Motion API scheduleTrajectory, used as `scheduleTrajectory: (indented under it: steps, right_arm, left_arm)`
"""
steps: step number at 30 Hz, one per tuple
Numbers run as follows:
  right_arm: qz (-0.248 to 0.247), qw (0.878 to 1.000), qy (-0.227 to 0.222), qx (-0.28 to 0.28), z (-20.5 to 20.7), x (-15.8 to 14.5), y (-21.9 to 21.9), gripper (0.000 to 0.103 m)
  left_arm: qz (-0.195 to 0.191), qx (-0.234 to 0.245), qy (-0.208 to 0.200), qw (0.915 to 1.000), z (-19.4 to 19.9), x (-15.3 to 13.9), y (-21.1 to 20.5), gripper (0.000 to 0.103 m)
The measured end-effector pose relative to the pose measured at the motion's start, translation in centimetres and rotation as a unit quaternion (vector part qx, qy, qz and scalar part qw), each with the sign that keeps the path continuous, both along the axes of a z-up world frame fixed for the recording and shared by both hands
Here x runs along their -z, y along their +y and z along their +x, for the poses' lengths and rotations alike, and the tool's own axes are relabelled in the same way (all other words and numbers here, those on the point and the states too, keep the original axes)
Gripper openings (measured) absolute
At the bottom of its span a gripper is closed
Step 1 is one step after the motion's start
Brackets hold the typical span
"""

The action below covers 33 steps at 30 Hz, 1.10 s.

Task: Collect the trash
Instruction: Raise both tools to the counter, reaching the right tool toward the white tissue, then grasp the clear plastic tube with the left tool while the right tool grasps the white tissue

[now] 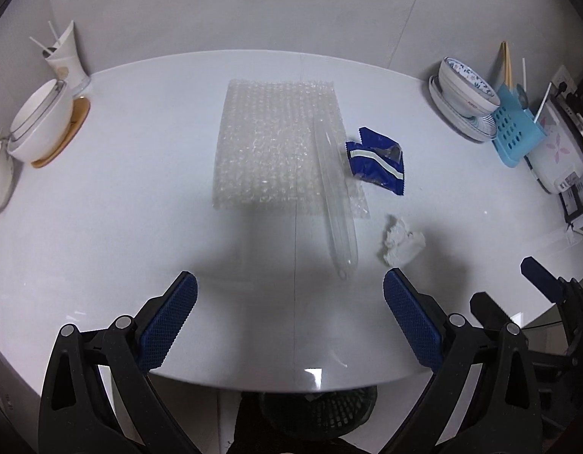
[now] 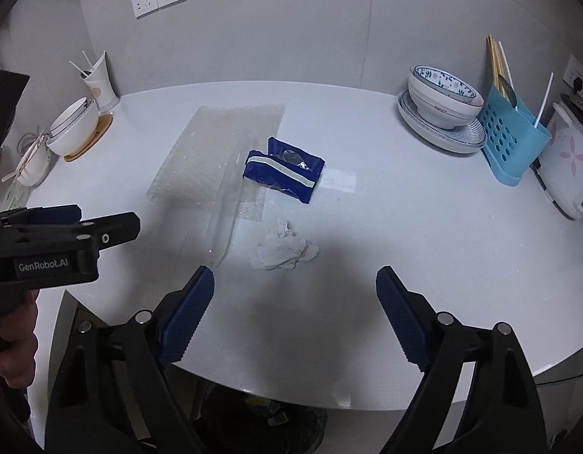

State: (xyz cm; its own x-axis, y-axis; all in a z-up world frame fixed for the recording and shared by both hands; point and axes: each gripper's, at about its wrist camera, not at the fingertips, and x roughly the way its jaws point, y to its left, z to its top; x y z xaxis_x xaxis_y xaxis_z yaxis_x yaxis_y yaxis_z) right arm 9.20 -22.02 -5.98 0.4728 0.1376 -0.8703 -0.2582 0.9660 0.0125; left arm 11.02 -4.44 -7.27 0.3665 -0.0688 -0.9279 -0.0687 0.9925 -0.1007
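Left gripper (image 1: 290,304) hangs over the near edge of the white table (image 1: 121,227), blue-padded jaws spread wide, holding nothing. Right gripper (image 2: 295,300) likewise over the near edge, jaws wide apart, nothing between them.

Trash lies mid-table. Sheet of bubble wrap (image 1: 276,147) flat at the centre. Clear plastic tube (image 1: 337,204) lies along the sheet's right side, its near end pointing toward the near edge. Blue wrapper (image 1: 378,160) just beside the sheet, on the right. Crumpled tissue (image 1: 401,242) nearer the front edge, apart from the wrapper.

Mesh bin (image 1: 321,412) stands on the floor below the near edge.

Far-left corner: white bowl (image 1: 41,121). Far-right corner: patterned bowl (image 1: 467,85) on a plate, blue cutlery holder (image 1: 515,128) beside it.
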Motion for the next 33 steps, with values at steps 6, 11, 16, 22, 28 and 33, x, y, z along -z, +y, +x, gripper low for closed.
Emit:
scheduleTrajectory:
  steps: [6, 11, 16, 22, 28, 33]
  right_arm:
    - [0.001, 1.000, 0.022, 0.009, 2.9, 2.5, 0.6, 0.076]
    - [0.000, 0.999, 0.042, 0.014, 4.9, 4.5, 1.3, 0.069]
    - [0.004, 0.998, 0.060, 0.021, 6.2, 6.5, 1.5, 0.063]
    - [0.006, 0.997, 0.076, 0.020, 6.7, 8.0, 1.8, 0.058]
    - [0.008, 0.996, 0.086, 0.021, 6.7, 9.0, 1.8, 0.045]
    - [0.009, 0.996, 0.091, 0.023, 6.9, 9.4, 1.8, 0.037]
  left_arm:
    - [0.003, 0.008, 0.028, 0.9996, 4.7, 3.4, -0.6, 0.096]
    - [0.007, 0.018, 0.046, 0.9988, 7.8, 5.8, -1.5, 0.094]
    - [0.009, 0.025, 0.066, 0.9975, 9.8, 7.8, -2.3, 0.087]
    - [0.011, 0.039, 0.080, 0.9960, 10.3, 8.7, -3.4, 0.069]
    - [0.023, 0.044, 0.093, 0.9944, 10.2, 9.0, -4.1, 0.041]
    - [0.021, 0.036, 0.103, 0.9938, 9.9, 9.5, -4.0, 0.030]
